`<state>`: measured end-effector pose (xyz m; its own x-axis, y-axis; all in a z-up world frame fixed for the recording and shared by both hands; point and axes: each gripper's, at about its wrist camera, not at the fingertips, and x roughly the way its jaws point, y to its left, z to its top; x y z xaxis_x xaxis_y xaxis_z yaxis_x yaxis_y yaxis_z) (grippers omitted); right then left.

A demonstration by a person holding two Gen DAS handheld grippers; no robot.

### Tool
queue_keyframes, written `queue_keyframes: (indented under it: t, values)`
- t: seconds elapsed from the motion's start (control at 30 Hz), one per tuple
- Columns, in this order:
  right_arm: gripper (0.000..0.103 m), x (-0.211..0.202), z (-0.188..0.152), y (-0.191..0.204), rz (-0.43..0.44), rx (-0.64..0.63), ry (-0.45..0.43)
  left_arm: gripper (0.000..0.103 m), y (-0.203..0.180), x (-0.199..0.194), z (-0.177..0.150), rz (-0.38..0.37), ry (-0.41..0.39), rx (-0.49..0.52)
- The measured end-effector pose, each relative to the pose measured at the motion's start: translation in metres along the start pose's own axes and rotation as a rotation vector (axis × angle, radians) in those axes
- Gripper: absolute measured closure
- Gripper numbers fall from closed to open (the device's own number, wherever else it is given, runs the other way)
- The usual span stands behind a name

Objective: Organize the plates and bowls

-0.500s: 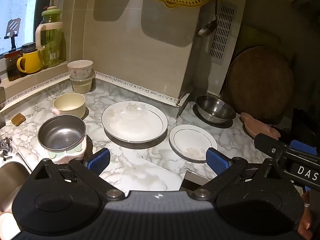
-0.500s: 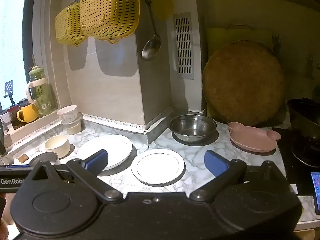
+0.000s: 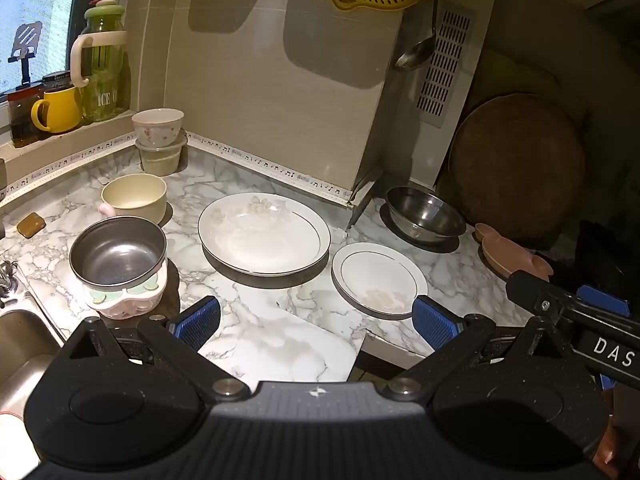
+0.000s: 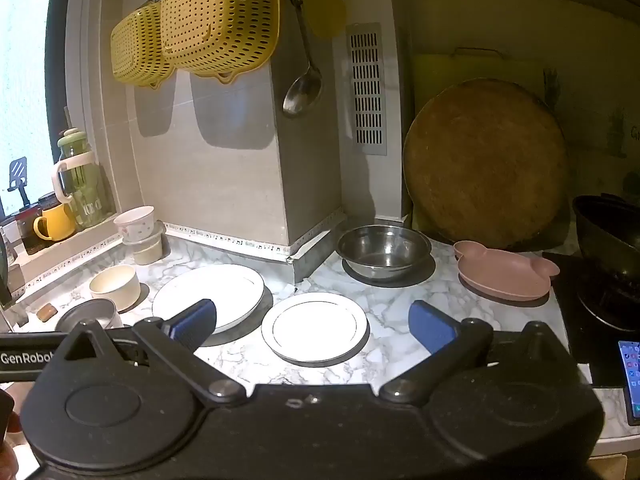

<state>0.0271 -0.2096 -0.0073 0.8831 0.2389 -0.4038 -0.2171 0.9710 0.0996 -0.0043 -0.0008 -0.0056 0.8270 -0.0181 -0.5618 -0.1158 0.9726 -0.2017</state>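
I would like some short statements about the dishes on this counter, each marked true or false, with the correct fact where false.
1. The small white plate lies on top of the large white plate. False: they lie side by side, apart.
2. The left tongs are open and hold nothing. True.
3. The pink plate sits inside the steel bowl. False: it lies on the counter beside the bowl.
4. A flowered bowl is stacked on another container by the window sill. True.
5. The right tongs grip the small white plate. False: they are open, holding nothing.
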Motion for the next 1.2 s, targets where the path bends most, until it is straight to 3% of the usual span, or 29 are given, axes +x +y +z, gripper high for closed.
queue_keyframes:
  t: [1.2]
  values:
    - [0.001, -0.0039, 0.0029, -0.0013, -0.004, 0.000, -0.002, 0.000, 0.0009, -0.0082, 0.0005, -0.005, -0.007, 0.002]
